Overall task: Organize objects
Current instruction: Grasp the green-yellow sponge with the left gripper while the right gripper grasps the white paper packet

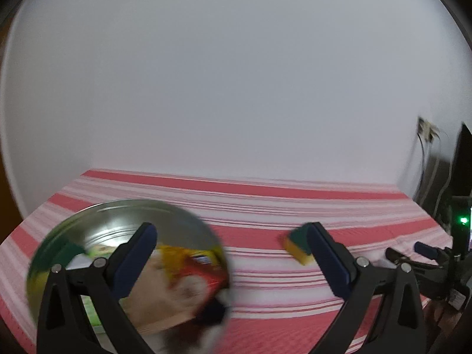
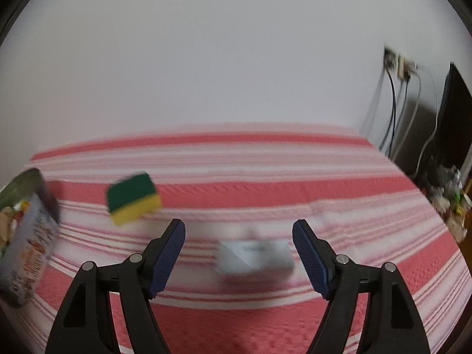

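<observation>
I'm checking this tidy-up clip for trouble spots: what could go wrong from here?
The metal bowl already looks crowded with packets, so another item might slide out. The green-and-yellow sponge and the small white box still lie loose on the striped cloth. Both views are blurred, so an open right gripper could misjudge the box.

Green-yellow sponge (image 2: 134, 197) and white packet (image 2: 255, 256) lie apart on striped cloth (image 2: 265, 188)

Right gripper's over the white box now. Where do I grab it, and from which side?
Grip the white box across its short ends, coming down from above. It lies flat on the striped cloth, long side running between the open right gripper fingers, so they likely already straddle it. Blur hides its exact edges.
</observation>
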A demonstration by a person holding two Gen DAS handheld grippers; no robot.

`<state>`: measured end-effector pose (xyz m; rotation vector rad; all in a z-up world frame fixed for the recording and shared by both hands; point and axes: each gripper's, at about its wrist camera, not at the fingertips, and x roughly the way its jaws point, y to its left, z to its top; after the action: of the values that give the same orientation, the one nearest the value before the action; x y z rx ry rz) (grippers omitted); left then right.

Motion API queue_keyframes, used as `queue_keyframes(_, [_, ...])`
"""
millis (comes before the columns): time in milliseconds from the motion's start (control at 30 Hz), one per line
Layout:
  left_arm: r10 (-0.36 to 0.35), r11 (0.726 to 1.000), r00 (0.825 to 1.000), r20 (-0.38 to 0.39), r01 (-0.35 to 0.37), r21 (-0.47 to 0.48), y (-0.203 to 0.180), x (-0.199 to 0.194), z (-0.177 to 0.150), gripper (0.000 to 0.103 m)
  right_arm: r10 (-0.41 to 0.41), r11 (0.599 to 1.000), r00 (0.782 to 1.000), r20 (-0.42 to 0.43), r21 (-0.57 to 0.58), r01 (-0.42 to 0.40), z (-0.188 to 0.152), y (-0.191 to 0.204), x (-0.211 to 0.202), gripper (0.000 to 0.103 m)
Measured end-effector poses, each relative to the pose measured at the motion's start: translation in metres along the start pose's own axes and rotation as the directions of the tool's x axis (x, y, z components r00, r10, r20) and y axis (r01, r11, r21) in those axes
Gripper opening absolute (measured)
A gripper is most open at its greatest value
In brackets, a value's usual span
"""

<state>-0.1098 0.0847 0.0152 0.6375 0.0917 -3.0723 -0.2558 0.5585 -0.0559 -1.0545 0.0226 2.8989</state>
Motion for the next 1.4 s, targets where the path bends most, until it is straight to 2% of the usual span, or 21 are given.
queue_keyframes(233, [-0.072,0.997,0.988,-0.139,0.077,0.031,-0.039,0.045,0.005,0.103,-0.004,1.000,0.992,-0.123,-0.001,0.004,-0.007,0.012,0.034,0.077])
queue_keyframes(433, [-0.062,0.992,0.984,-0.167,0.078,0.095,-0.065,0.059,0.008,0.103,0.035,0.999,0.981,-0.191,-0.006,-0.036,-0.008,0.000,0.041,0.077])
queue_keyframes(467, [-0.059,0.992,0.983,-0.172,0.077,0.100,-0.066,0.063,0.009,0.103,0.029,0.999,0.982,-0.185,-0.020,-0.033,-0.008,0.002,0.040,0.070])
queue_keyframes(600, [-0.070,0.989,0.974,-0.215,0.095,0.111,-0.073,0.076,0.007,0.103,0.039,0.998,0.982,-0.184,-0.048,-0.049,-0.005,0.006,0.042,0.070])
queue_keyframes(700, [-0.070,0.984,0.970,-0.233,0.106,0.144,-0.083,0.082,0.007,0.103,0.017,0.998,0.985,-0.174,-0.057,-0.027,0.000,0.006,0.045,0.070])
queue_keyframes(867, [-0.086,0.975,0.958,-0.272,0.137,0.176,-0.095,0.098,0.003,0.103,-0.014,0.999,0.986,-0.163,-0.035,0.008,0.007,-0.008,0.049,0.070])
queue_keyframes(1133, [-0.116,0.968,0.934,-0.337,0.182,0.172,-0.094,0.124,-0.003,0.103,0.009,1.000,0.989,-0.149,0.001,-0.009,0.022,-0.009,0.053,0.070])
queue_keyframes(1200, [-0.157,0.963,0.914,-0.374,0.225,0.146,-0.091,0.129,-0.004,0.102,0.013,1.000,0.992,-0.126,0.021,-0.010,0.022,-0.017,0.051,0.070])
queue_keyframes(1300, [-0.187,0.965,0.900,-0.395,0.243,0.097,-0.082,0.134,-0.002,0.100,-0.007,0.999,0.997,-0.078,0.037,0.010,0.024,-0.021,0.043,0.070])
queue_keyframes(1367, [-0.202,0.962,0.888,-0.413,0.258,0.084,-0.080,0.139,-0.004,0.093,-0.023,0.999,0.999,-0.037,0.037,0.024,0.022,-0.020,0.034,0.070])
queue_keyframes(1400, [-0.216,0.958,0.876,-0.431,0.275,0.079,-0.080,0.141,-0.005,0.090,-0.026,0.999,0.999,-0.022,0.037,0.026,0.022,-0.021,0.031,0.070])
